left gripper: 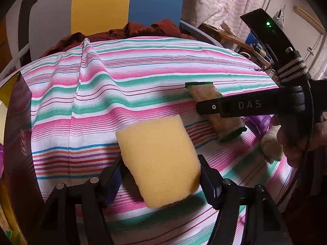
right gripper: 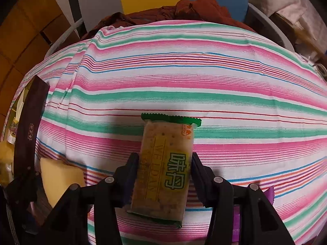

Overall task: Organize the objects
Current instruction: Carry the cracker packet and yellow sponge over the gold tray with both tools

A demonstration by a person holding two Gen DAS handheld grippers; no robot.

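Note:
In the left wrist view, a yellow sponge block [left gripper: 159, 159] sits between the fingers of my left gripper [left gripper: 160, 163], which is shut on its two sides. It hangs slightly above the striped cloth [left gripper: 122, 94] and casts a shadow. A green-edged cracker packet [right gripper: 165, 163] with yellow-green lettering is pinched lengthwise by my right gripper [right gripper: 164, 163]. The left view shows that packet [left gripper: 216, 94] under the right gripper [left gripper: 202, 108], seen side-on. The sponge [right gripper: 59, 179] also shows at the lower left of the right view.
A dark maroon box [left gripper: 18, 132] stands along the left edge of the cloth, and a rust-brown garment [left gripper: 143, 28] is bunched at the back. A purple item [right gripper: 269, 196] and a cream bundle [left gripper: 271, 147] lie at the right, near a person's hand [left gripper: 296, 138].

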